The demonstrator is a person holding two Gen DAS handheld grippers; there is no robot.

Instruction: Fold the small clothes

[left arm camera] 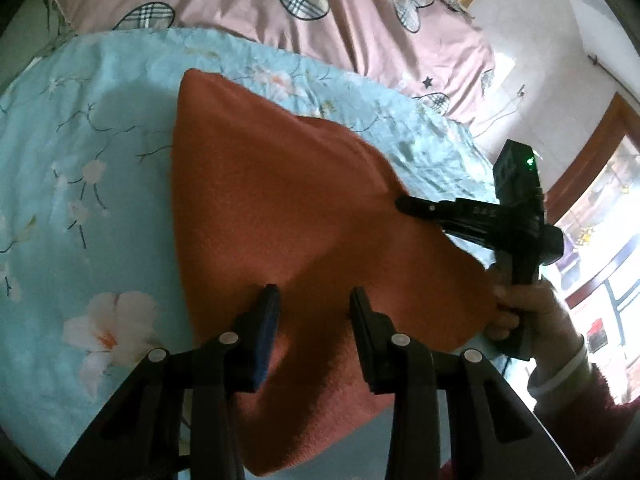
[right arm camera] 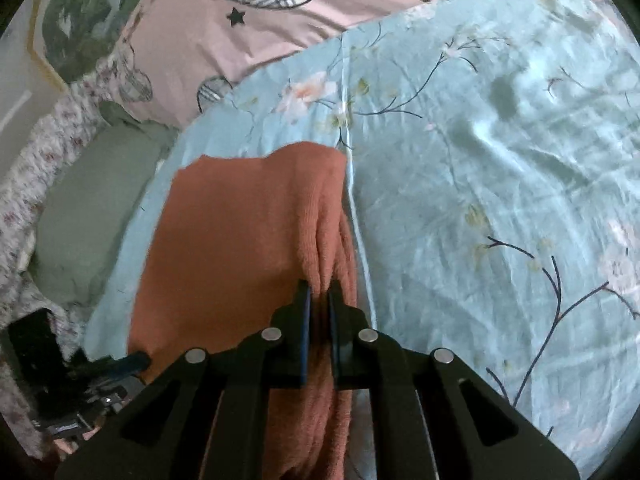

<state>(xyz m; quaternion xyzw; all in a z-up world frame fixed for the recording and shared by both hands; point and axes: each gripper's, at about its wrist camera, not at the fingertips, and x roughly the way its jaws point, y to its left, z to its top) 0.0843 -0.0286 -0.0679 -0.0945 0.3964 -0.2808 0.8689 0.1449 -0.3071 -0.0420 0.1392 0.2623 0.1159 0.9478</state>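
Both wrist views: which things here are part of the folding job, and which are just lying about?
Part of the job:
orange cloth
right gripper, shut on the cloth's bunched edge
left gripper, open over the cloth

Just lying about:
blue floral sheet
pink quilt
grey-green pillow

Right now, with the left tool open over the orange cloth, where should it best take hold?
Probably the near left edge of the orange cloth, approached from the sheet side. The right tool already pinches the bunched right edge, and the left tool hovers open over flat middle fabric, which offers nothing to pinch.
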